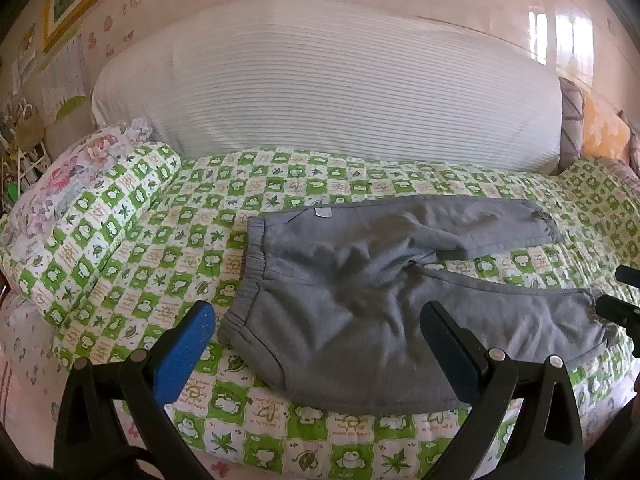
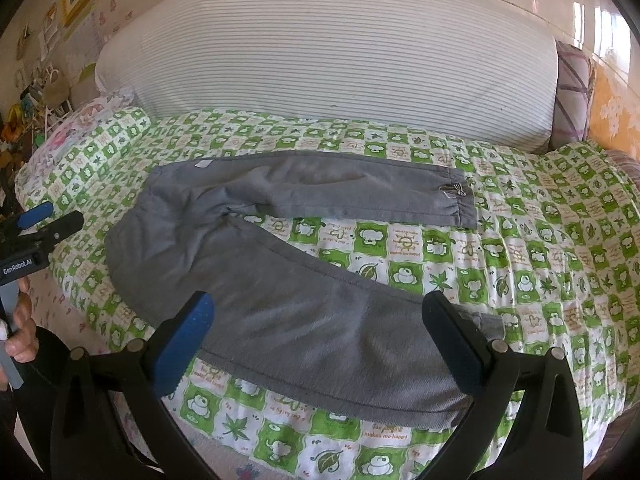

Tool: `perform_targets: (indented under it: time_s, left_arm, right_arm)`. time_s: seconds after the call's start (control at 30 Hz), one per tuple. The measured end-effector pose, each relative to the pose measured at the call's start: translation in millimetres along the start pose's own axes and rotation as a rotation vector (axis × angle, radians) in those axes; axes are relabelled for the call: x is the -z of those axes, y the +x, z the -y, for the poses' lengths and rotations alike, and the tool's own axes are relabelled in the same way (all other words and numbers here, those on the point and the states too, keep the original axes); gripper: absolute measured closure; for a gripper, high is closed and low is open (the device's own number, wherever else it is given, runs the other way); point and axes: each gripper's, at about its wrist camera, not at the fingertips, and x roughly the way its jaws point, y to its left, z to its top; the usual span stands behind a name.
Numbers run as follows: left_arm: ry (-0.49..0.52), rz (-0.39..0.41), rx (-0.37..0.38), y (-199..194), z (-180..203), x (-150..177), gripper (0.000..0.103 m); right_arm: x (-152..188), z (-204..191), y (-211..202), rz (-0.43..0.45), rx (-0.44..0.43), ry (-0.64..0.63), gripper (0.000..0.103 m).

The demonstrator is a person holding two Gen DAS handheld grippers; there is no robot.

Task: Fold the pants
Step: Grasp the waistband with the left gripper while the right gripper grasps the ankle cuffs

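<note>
Now gray pants flat on green checked quilt, legs apart. My left claw, right claw wide open, holding nothing.

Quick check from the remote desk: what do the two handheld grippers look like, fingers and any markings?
Both grippers, left gripper and right gripper, have black angular frames with silver rivets, one blue pad and one black pad. The left's body reads GenRobot.AI.
</note>
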Motion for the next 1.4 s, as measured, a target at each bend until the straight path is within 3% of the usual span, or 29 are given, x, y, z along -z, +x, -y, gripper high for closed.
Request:
perform_targets:
  time_s: [0.43,0.5,0.63,0.67,0.87,1.0,1.1,1.3,1.33,1.37,1.4]
  left_arm:
    - [-0.053,-0.021,0.030,33,-28,-34,0.004]
    - [-0.050,-0.046,0.027,49,-36,-41,0.013]
    - [-0.053,-0.112,0.020,85,-54,-54,0.062]
    - [-0.057,-0.127,0.019,93,-58,-56,0.069]
    - [-0.076,-0.170,-0.032,147,-83,-72,0.071]
    - [-0.128,-0.222,-0.032,185,-101,-81,0.071]
    - [-0.136,-0.269,-0.030,209,-108,-83,0.070]
    - [-0.153,-0.346,0.085,240,-111,-82,0.070]
    - [-0.149,-0.340,0.134,237,-108,-82,0.068]
    - [-0.145,-0.343,0.151,239,-107,-83,0.059]
    - [-0.125,-0.356,0.145,242,-103,-83,0.059]
  right_arm:
    - [-29,17,20,-0.001,-0.042,0.039,0.000]
    - [-37,31,29,-0.015,-0.059,0.085,0.000]
    - [-53,61,52,-0.056,-0.075,0.187,0.000]
    - [-57,71,59,-0.067,-0.064,0.216,0.000]
    - [-88,133,110,-0.123,0.038,0.359,0.003]
    - [-108,154,146,-0.162,0.139,0.343,0.003]
    - [-115,171,177,-0.227,0.164,0.367,0.003]
    - [-118,177,207,-0.262,0.070,0.375,0.003]
    - [-117,172,209,-0.272,0.060,0.356,0.003]
    - [-117,166,213,-0.288,0.087,0.321,0.003]
    - [-117,164,217,-0.295,0.105,0.293,0.003]
